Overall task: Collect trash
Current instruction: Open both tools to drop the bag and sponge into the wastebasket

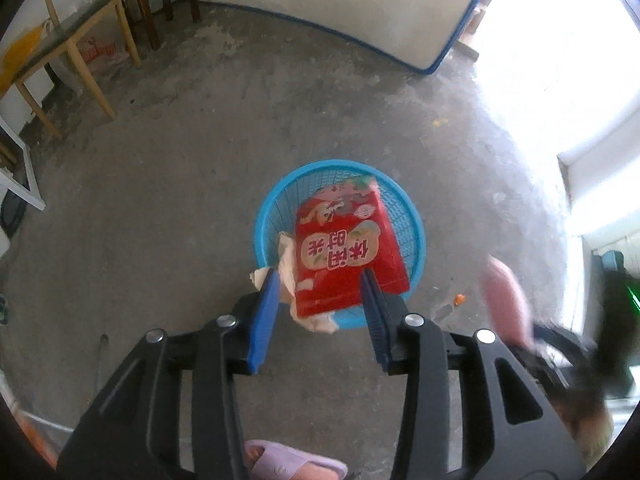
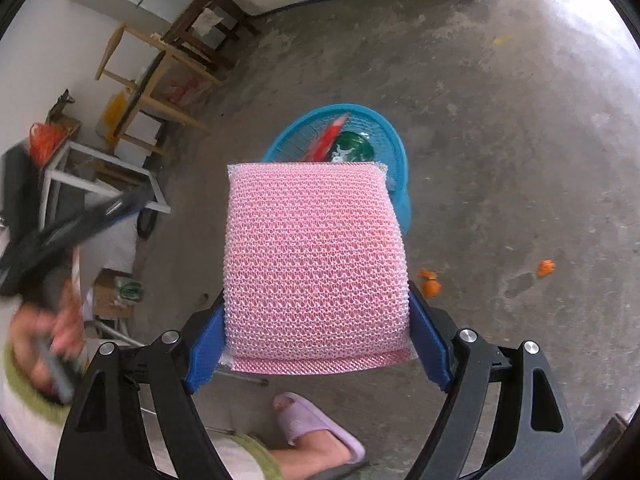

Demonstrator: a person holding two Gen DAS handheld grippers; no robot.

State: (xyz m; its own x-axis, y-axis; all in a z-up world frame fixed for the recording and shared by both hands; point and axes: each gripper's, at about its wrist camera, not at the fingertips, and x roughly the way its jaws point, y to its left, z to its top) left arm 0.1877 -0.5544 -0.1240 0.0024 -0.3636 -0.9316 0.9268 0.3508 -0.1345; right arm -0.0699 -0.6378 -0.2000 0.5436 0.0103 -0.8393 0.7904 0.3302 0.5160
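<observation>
Two hand-held grippers are working over one blue basket (image 1: 266,216): the right hand-held gripper (image 2: 316,320) is pinching a pink mesh sponge (image 2: 316,264) between its blue pads, hovering short of the basket on the concrete floor (image 1: 160,208); the left hand-held gripper (image 1: 320,296) is standing spread, empty, above the red snack bag (image 1: 344,248) and crumpled paper (image 1: 286,264) lying in the basket. Judgement: the sponge should be carried fully over the rim before releasing. Orange scraps (image 2: 432,286) are lying nearby.
</observation>
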